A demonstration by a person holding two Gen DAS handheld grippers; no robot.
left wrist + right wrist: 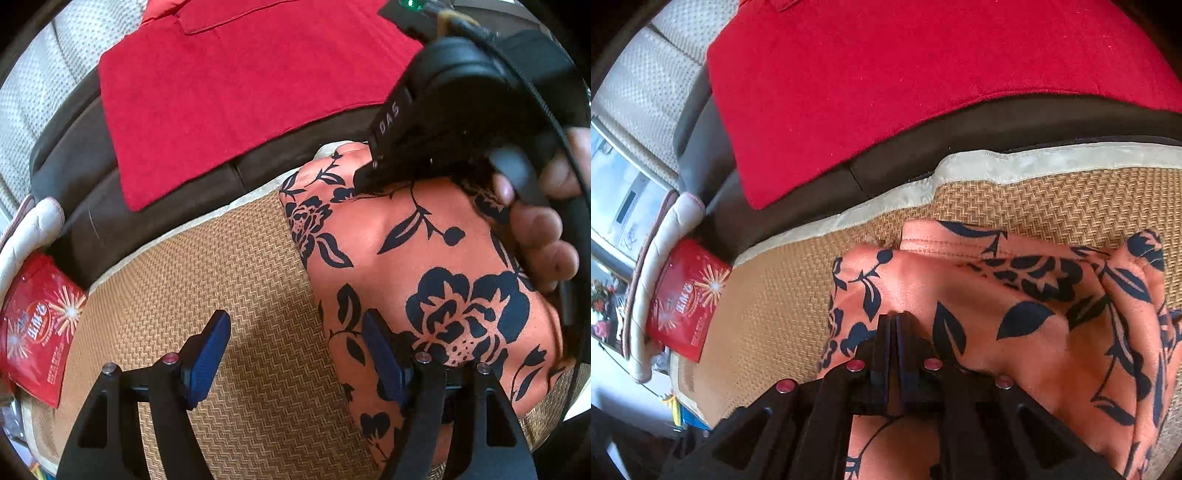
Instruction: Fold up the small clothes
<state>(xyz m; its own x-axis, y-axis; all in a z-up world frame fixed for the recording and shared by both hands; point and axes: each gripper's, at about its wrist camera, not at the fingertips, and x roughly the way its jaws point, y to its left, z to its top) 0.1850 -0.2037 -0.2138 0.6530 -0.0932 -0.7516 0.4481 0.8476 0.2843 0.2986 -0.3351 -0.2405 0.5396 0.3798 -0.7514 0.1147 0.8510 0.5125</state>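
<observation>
Left wrist view: the left hand-held gripper (295,354) hangs open over the woven mat (236,295), beside the floral garment (424,266). Right wrist view: the right hand-held gripper (896,325) is closed, pinching that garment (1015,332); the thin pinch could slip, spoiling the fold.

Support surface: woven straw mat (229,258) (1052,206), tan herringbone weave, pale cream fabric binding along its far edge. Mat lies over a dark brown cushioned seat (96,206) (886,162).

Directly on mat: coral floral garment (424,258) (997,295), black flower and leaf print, bunched on the right portion. Red foil packet (37,328) (685,299), starburst print, at the mat's left edge.

On brown seat beyond mat: red cloth (236,99) (905,74), spread flat, near edge just short of the mat binding.
</observation>
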